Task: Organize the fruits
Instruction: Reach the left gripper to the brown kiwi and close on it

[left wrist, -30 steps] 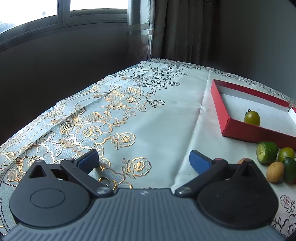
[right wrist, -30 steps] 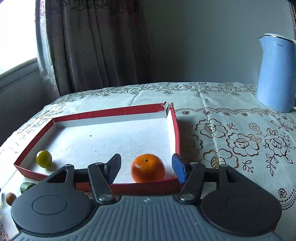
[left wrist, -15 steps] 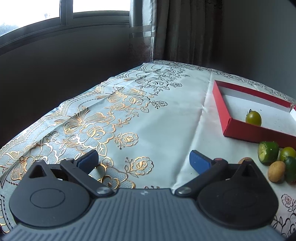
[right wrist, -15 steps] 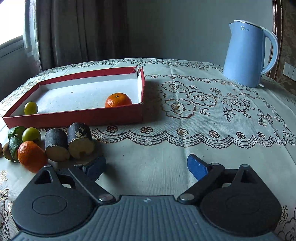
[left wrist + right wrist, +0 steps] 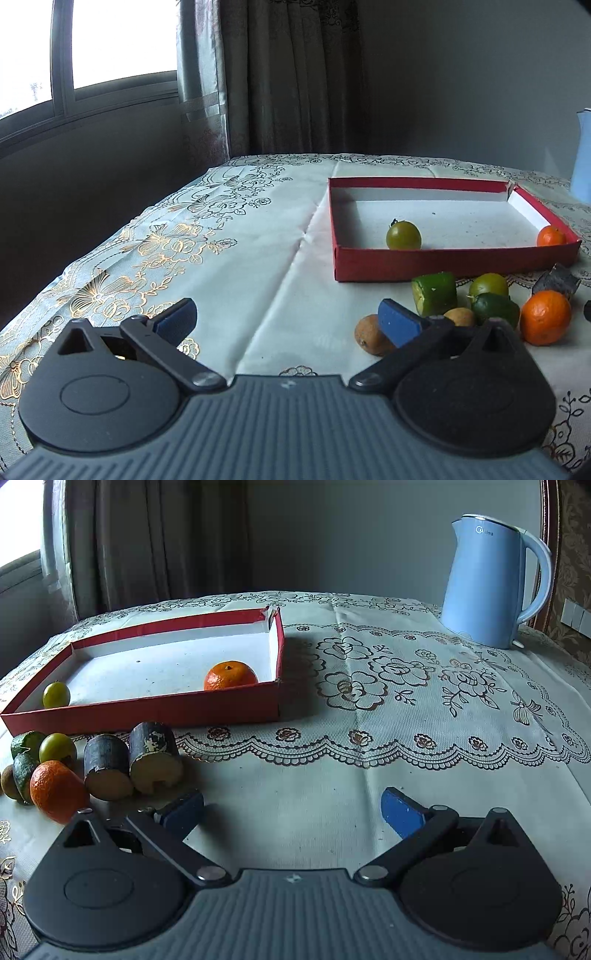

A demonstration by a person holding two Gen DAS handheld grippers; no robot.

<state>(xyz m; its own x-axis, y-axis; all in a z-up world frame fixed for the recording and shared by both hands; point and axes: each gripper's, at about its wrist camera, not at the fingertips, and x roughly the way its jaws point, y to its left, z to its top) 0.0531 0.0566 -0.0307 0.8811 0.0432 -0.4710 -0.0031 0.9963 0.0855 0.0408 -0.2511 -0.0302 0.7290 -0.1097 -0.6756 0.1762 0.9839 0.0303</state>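
Since the earlier frame, right gripper [image 5: 291, 808] has backed away from the orange [image 5: 231, 675], which sits in the red tray [image 5: 147, 710] at its 5 o'clock corner; jaws are opening wide, nothing between them. Left gripper [image 5: 286, 319] has swung toward the tray; jaws stand apart, empty. Only the right view shows the smooth blue kettle [image 5: 491, 579] at 1 o'clock and two dark-skinned cut cylinders [image 5: 133, 762]. The left view alone shows the window [image 5: 110, 44] at 10 o'clock. Loose fruit [image 5: 480, 306] lies outside the tray's near wall on the embroidered tablecloth [image 5: 369, 720]. A round green fruit [image 5: 403, 235] rests inside the cardboard tray.
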